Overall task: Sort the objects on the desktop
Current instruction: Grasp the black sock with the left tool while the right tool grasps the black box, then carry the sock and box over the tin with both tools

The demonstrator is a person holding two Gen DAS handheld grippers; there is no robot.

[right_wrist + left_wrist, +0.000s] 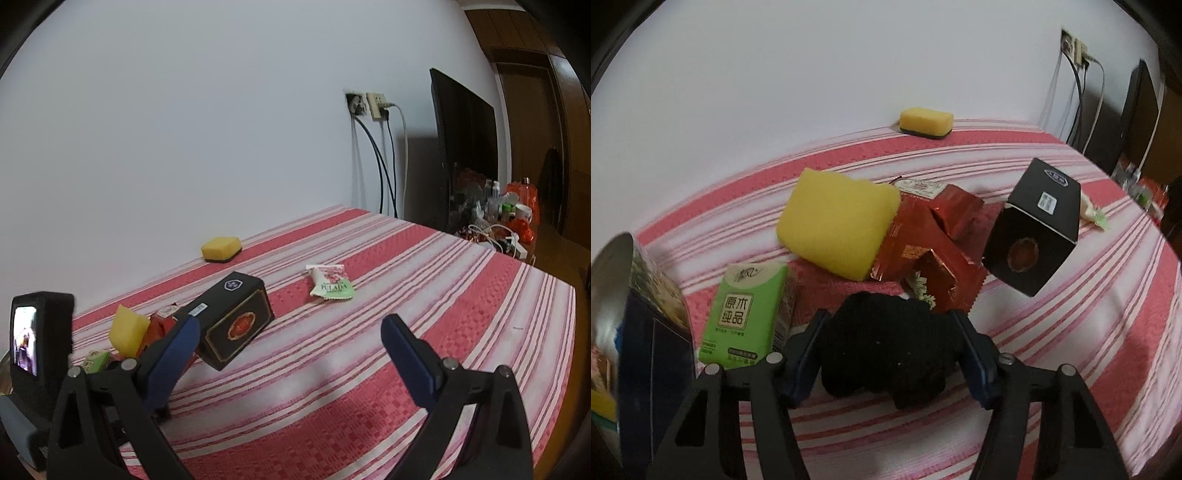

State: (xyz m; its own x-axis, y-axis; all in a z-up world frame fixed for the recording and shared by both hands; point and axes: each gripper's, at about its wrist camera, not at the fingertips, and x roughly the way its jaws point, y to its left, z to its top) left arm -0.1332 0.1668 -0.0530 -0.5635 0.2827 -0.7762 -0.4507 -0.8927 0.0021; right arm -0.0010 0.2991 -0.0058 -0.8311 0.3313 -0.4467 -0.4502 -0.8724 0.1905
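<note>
Jaws, left gripper point(888, 341): partly open around a black knitted cloth point(886, 345); both blue pads sit at its flanks, and it looks pinched between them, though a firm press cannot be confirmed.
Jaws, right gripper point(291, 341): wide apart and empty, hovering over bare striped tablecloth point(461, 295).
Cloth, handling: judged light, soft and limp; it should bunch and sag instead of slipping, and nothing in it looks fragile. Best taken across the thick middle of the bundle, so that loose ends do not drag on neighbours.
Cloth, place: between the left jaws, filling most of the gap and spilling slightly below them onto the tablecloth.
Tissue pack point(748, 312): green, just outside the left jaw's left finger, lying flat.
Sponge point(836, 221): large and yellow, beyond the left jaws, leaning on red foil packets point(929, 254).
Black box point(1032, 229): beyond and to the right of the left jaws; in the right wrist view it lies just beyond the right gripper's left finger, resting at a tilt.
Candy wrapper point(330, 284): white and green, ahead of the right jaws, well apart from them.
Small sponge point(221, 249): yellow with a dark base, far ahead by the wall.
Risk, judged: lifting the cloth may nudge the tissue pack.
</note>
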